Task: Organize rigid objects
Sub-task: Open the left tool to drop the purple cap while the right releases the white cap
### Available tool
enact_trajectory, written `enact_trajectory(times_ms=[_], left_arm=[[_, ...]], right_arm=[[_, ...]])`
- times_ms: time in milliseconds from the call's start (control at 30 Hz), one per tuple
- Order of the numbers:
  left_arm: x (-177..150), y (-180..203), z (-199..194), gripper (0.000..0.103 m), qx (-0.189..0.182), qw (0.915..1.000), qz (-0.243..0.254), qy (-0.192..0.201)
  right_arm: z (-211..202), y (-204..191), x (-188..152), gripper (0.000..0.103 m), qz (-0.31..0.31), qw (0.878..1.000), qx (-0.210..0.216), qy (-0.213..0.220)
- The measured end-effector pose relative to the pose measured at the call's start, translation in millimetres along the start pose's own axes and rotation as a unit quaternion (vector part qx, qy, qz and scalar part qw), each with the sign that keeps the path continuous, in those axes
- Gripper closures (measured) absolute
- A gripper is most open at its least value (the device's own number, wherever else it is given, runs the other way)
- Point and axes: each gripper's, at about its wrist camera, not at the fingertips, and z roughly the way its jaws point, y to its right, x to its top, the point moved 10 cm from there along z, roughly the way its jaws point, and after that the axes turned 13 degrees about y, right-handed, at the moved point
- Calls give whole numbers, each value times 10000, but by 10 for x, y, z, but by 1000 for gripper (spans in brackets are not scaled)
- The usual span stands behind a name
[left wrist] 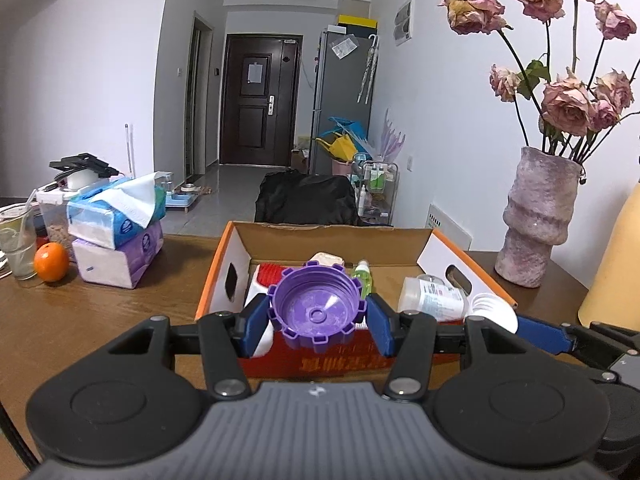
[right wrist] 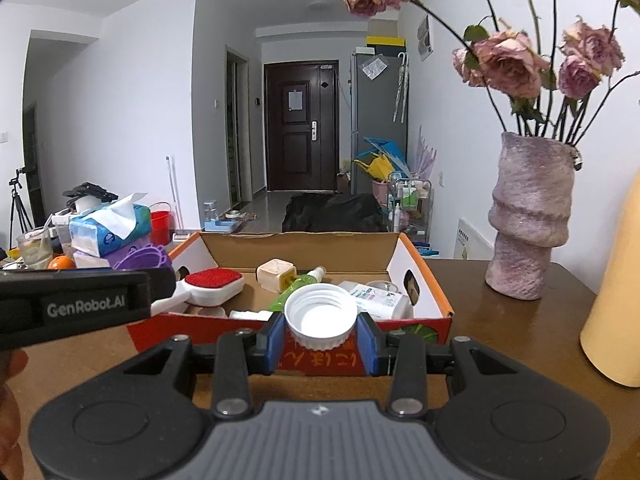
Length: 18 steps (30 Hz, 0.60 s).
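Yellow object (right wrist: pixel 612 300) cut by right edge; box (left wrist: pixel 448 256) lettering partly hidden.

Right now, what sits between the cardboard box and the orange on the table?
Two stacked tissue packs, blue on purple, stand between the orange and the cardboard box, clearest in the left wrist view.

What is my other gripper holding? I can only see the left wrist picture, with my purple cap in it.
Observer: Your right gripper is shut on a white screw cap, with its open side facing the camera.
Operator: What's the red thing hiding behind my purple cap?
Observer: It's a red-topped brush with a white handle, lying in the cardboard box.
Operator: Is there anything far off to the left that I'm missing?
Observer: Yes, a black tripod stands by the wall.
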Motion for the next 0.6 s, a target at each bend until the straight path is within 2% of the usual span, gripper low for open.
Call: enact_trajectory(times_ms=[600], left_arm=[[74,-23,702,49,59,10000,-13,-24]], right_arm=[[744,121,43,65,39,9999,-59,-123]])
